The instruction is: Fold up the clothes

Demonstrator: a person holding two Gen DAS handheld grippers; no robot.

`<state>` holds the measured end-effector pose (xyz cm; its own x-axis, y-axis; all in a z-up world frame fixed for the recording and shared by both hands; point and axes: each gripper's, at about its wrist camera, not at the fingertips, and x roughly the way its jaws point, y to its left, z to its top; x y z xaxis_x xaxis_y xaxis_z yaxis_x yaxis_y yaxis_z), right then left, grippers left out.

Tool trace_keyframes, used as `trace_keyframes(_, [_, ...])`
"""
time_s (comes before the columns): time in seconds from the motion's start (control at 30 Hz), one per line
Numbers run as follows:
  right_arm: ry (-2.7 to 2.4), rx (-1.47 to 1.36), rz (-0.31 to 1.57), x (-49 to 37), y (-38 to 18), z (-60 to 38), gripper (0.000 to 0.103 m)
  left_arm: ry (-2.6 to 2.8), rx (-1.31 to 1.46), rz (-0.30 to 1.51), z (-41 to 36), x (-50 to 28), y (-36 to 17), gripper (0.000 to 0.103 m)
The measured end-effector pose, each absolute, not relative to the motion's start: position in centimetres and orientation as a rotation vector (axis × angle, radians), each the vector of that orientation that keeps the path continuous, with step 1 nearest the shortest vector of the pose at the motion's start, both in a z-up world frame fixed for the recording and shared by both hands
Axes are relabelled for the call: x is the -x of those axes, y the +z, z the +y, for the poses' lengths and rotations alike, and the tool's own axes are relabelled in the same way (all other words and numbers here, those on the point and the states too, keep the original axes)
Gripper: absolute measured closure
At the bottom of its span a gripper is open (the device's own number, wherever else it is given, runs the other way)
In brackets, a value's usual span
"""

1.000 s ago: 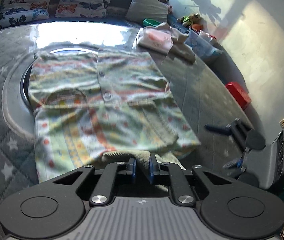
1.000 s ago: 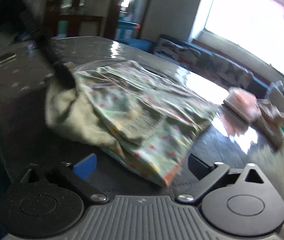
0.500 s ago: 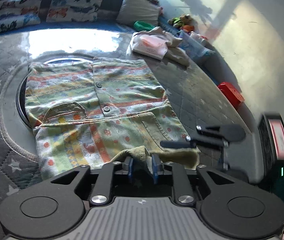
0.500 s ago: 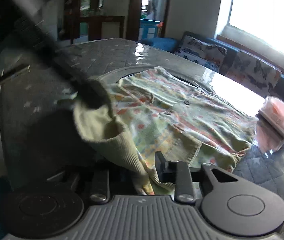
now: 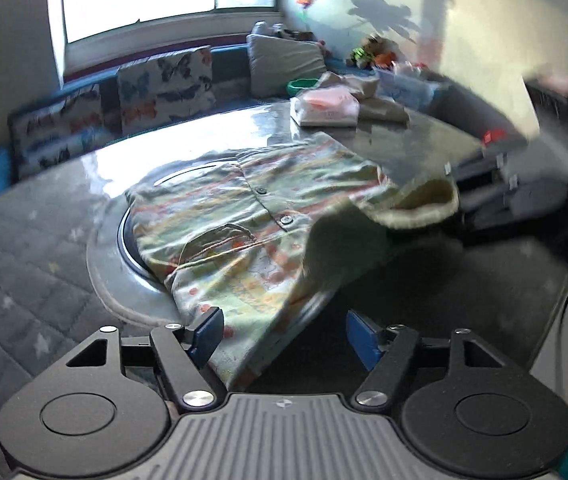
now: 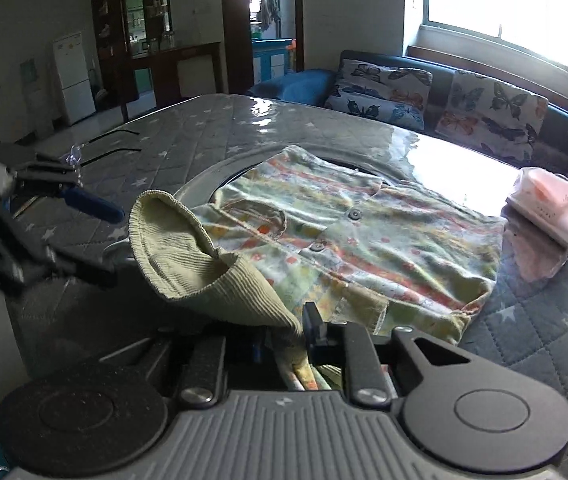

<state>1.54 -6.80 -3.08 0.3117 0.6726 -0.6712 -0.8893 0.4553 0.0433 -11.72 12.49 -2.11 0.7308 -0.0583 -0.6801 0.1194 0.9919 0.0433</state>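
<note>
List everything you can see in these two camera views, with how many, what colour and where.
patterned shirt: one, pale green with orange print, spread on the table
ribbed cuff: one, light green, lifted at the shirt's near end
table: one, grey quilted cover with stars
folded clothes stack: one, pink and white, far side of the table
butterfly cushions: two, white with butterflies, on the sofa under the window
fridge: one, white, back room
left gripper: open, over the shirt's edge
right gripper: shut on the shirt

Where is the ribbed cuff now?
In the right wrist view the ribbed cuff hangs lifted at lower left, clamped by the right gripper, beside the shirt.
</note>
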Motion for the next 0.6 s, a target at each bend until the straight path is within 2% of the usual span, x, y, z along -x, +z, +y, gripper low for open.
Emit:
trace_keyframes(0.23, [1.037,0.363,0.668,-1.9,-2.5,-6.6,0.085,-0.075,-0.339,0.701,10.8,11.4,-4.1,0.035])
trace_keyframes(0.37, [1.033,0.368,0.672,-1.9,-2.7,-6.7,0.084,-0.104,-0.387,0.698,11.5,11.3,-4.3,0.070])
trace_keyframes(0.43, [1.032,0.371,0.674,-1.9,-2.9,-6.8,0.080,-0.122,-0.409,0.689,11.7,11.4,-4.4,0.076])
trace_keyframes(0.5, [1.030,0.374,0.677,-1.9,-3.0,-6.9,0.077,-0.137,-0.427,0.680,11.9,11.6,-4.4,0.088])
trace_keyframes(0.6, [1.031,0.385,0.683,-1.6,-3.4,-7.2,0.074,-0.147,-0.429,0.671,11.9,11.8,-4.4,0.093])
